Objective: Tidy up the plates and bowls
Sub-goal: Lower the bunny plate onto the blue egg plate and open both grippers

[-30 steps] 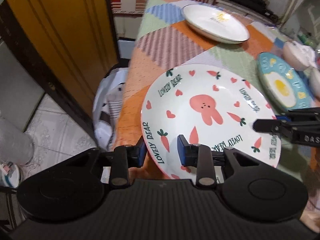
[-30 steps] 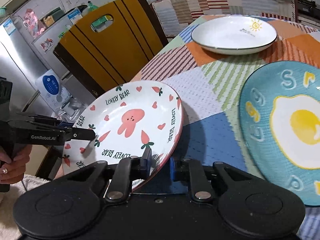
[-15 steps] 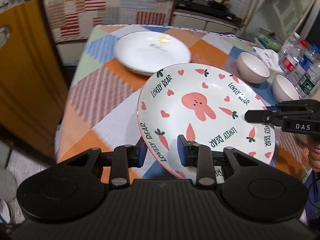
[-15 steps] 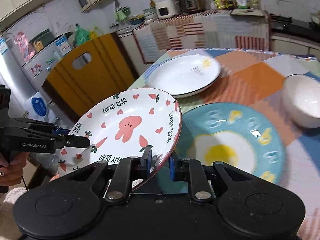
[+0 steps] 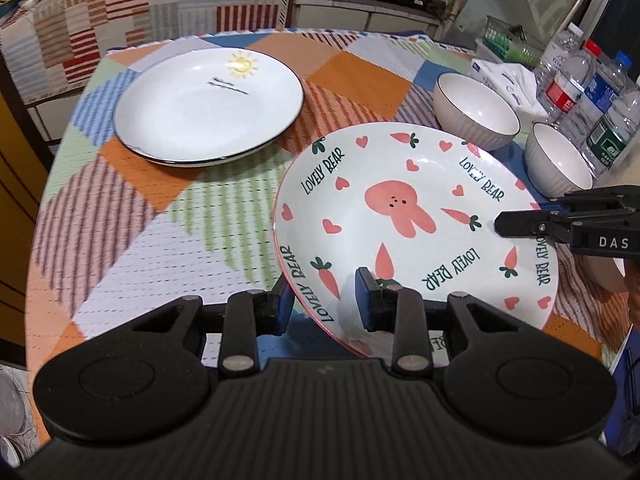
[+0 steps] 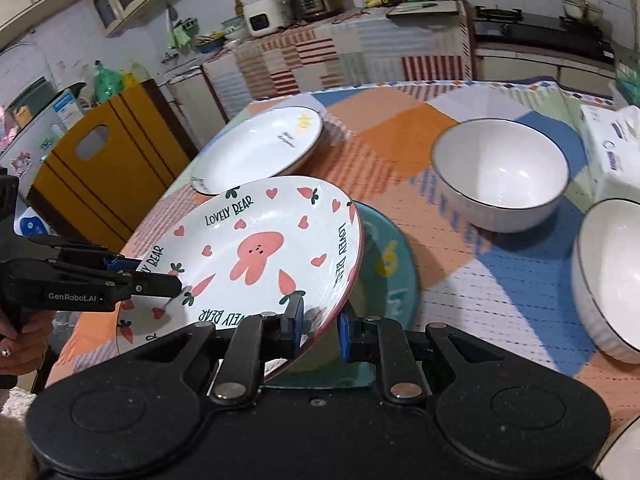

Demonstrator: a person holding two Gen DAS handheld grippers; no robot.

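Note:
Both grippers hold the bunny plate (image 5: 416, 216), white with pink rabbit, hearts and carrots, lifted and tilted above the table. My left gripper (image 5: 325, 304) is shut on its near rim. My right gripper (image 6: 319, 326) is shut on the opposite rim of the plate (image 6: 256, 256); it shows in the left wrist view (image 5: 520, 224) at the right. Under the plate lies a blue egg plate (image 6: 390, 264), mostly hidden. A white sun plate (image 5: 208, 104) lies at the far left of the table. Two white bowls (image 5: 476, 110) (image 5: 558, 164) stand at the right.
The checked tablecloth (image 5: 140, 216) covers the table. Water bottles (image 5: 576, 84) and a tissue pack (image 6: 612, 144) stand by the bowls at the right edge. A yellow-brown cabinet (image 6: 104, 168) stands left of the table. A counter with appliances (image 6: 312, 0) runs behind.
The bunny plate, held by both grippers, has swung from the table's left edge rightward over the blue egg plate, which it now mostly covers. Bowls and bottles came into view.

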